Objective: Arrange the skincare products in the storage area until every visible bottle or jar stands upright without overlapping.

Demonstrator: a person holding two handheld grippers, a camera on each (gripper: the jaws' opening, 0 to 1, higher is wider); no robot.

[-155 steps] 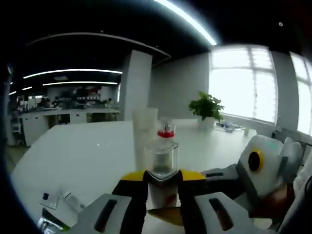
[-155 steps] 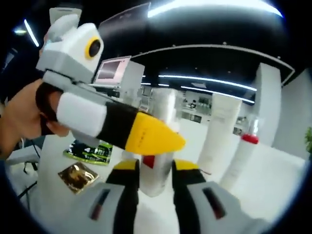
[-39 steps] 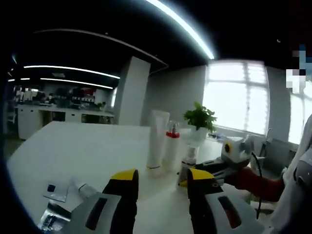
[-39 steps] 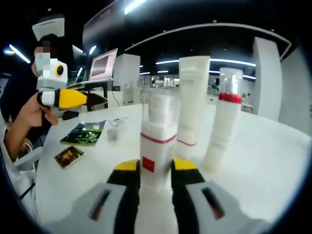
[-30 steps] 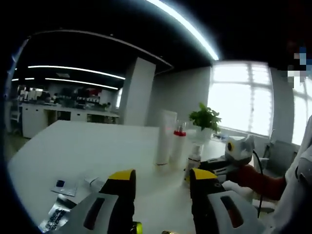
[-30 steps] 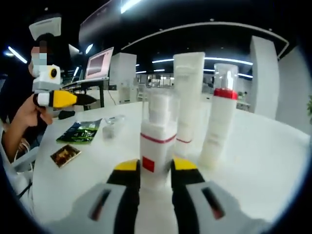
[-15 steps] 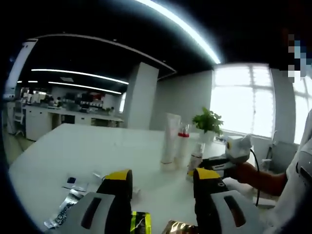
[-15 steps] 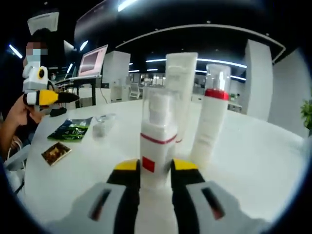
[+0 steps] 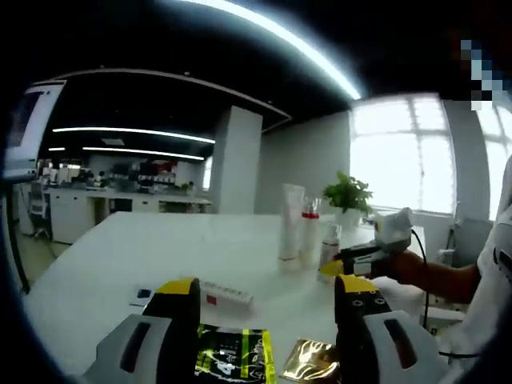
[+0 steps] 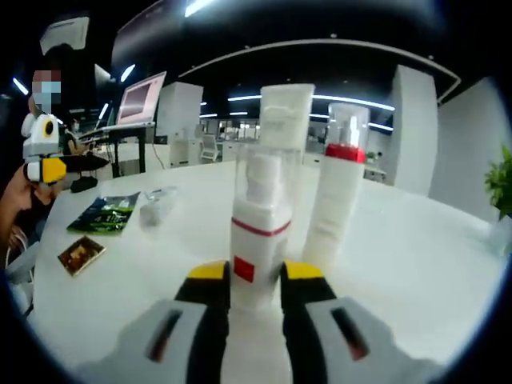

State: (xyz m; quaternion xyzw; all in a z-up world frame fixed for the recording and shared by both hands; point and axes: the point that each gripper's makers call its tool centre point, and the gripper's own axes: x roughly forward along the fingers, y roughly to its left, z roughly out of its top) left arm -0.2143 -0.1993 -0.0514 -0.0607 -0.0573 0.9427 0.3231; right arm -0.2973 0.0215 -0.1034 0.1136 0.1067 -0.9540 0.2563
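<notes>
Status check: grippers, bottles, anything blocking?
Right gripper shut on pump bottle, upright beside tube and red-collared bottle. Left gripper open, over sachets. Nothing blocking.

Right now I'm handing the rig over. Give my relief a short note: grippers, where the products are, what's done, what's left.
Right gripper: shut on the clear-capped pump bottle, which is upright on the white table.
Left gripper: open, holding nothing, above the sachets.
Standing upright behind the pump bottle: white tube and red-collared bottle.
Lying flat near the left gripper: small tube, green sachet, gold sachet.
Done: three products upright in a group.
Left: release the pump bottle, then probably stand the small tube.
</notes>
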